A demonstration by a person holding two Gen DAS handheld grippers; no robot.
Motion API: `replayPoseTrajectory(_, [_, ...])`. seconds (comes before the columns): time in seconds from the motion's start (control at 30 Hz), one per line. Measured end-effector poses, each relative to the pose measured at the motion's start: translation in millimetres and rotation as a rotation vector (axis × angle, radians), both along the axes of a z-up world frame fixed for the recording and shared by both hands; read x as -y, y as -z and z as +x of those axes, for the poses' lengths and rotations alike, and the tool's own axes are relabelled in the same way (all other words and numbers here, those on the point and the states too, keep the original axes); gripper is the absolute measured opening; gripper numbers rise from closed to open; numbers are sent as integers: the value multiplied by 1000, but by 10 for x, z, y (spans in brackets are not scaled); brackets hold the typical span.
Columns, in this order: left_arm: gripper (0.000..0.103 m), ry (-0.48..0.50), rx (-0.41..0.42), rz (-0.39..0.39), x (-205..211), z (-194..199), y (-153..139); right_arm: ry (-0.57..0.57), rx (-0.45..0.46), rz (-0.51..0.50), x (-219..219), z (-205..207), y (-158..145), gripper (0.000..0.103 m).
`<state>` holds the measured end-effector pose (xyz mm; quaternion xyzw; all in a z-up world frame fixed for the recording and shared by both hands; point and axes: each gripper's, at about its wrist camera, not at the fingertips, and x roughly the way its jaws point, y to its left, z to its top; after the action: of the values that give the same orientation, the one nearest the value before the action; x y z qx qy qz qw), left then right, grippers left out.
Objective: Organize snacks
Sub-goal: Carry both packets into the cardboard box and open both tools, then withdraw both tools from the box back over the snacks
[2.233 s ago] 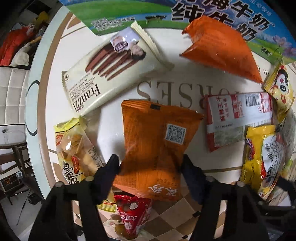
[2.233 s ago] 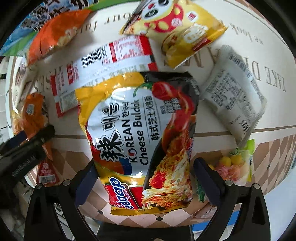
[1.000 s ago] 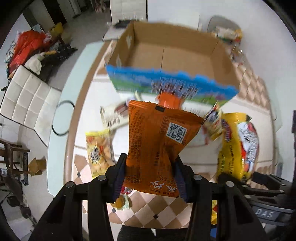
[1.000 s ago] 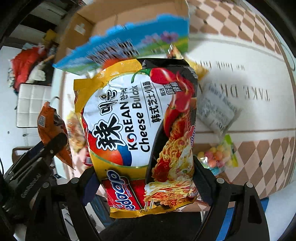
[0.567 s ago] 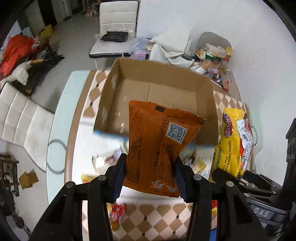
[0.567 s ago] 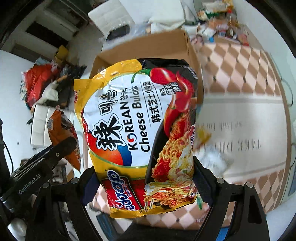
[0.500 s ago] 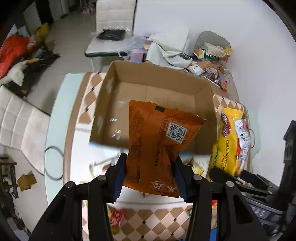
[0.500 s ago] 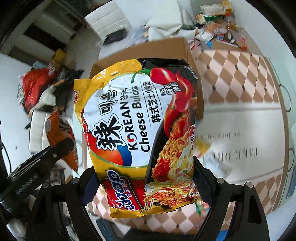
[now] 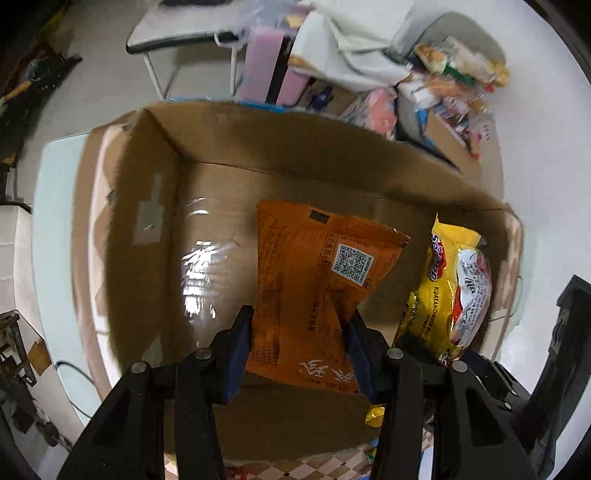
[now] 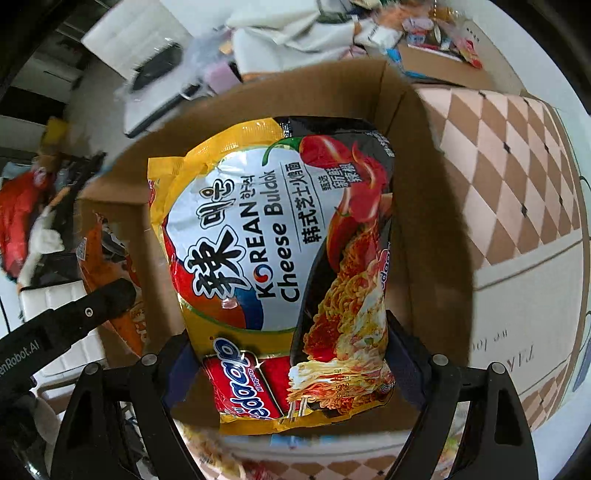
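Note:
My left gripper point(image 9: 301, 332) is shut on an orange snack bag point(image 9: 317, 291) and holds it over the inside of an open cardboard box point(image 9: 147, 221). My right gripper point(image 10: 288, 354) is shut on a yellow Korean Cheese Buldak noodle packet point(image 10: 273, 266), also held over the box point(image 10: 424, 155). The noodle packet shows at the right of the left wrist view point(image 9: 454, 295). The orange bag point(image 10: 107, 273) and the left gripper's finger point(image 10: 92, 310) show at the left of the right wrist view. The box floor that I can see is bare.
The box stands on a table with a checkered brown and cream top point(image 10: 517, 177). Behind the box are a white chair point(image 9: 184, 26), pink and white clutter and a second small box with packets point(image 9: 450, 103). A few snacks show blurred at the bottom edge point(image 10: 221, 454).
Both grippers lifted their packets from the table and carried them forward over the box. The box now fills both views and the snacks on the table have dropped out of sight.

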<state>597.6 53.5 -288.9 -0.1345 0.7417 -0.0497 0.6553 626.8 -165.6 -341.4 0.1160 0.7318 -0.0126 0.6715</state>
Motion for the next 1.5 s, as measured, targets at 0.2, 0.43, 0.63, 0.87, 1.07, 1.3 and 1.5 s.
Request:
replayPoseTrajectory(0.2, [46,8,-73,-33,23,118,350,-33,-29,-43,-196,202,319,90])
replayPoseTrajectory(0.43, [48,56,-67,10,57,114,453,-86,-59,-63,-365,121,460,90])
replayPoseTrajectory(0.63, [78,90,-38,56,101,59,385,-163,-62,-93,-472,90,441,98])
replayPoseTrajectory(0.87, [84,97,26,72,86,-112,112,-201,-25,-115,-611,-46,168,100])
replayPoseTrajectory(1.07, [84,85,128,69,-51,-493,-311,-192,17,-93,-572,-324,-184,100])
replayPoseTrajectory(1.3, [84,51,269,144,-108,-898,-645,-184,152,-93,-436,-882,-705,100])
replayPoseTrajectory(1.5, [84,26,383,197,-50,-1301,-909,-192,268,-138,-343,-1110,-1101,100])
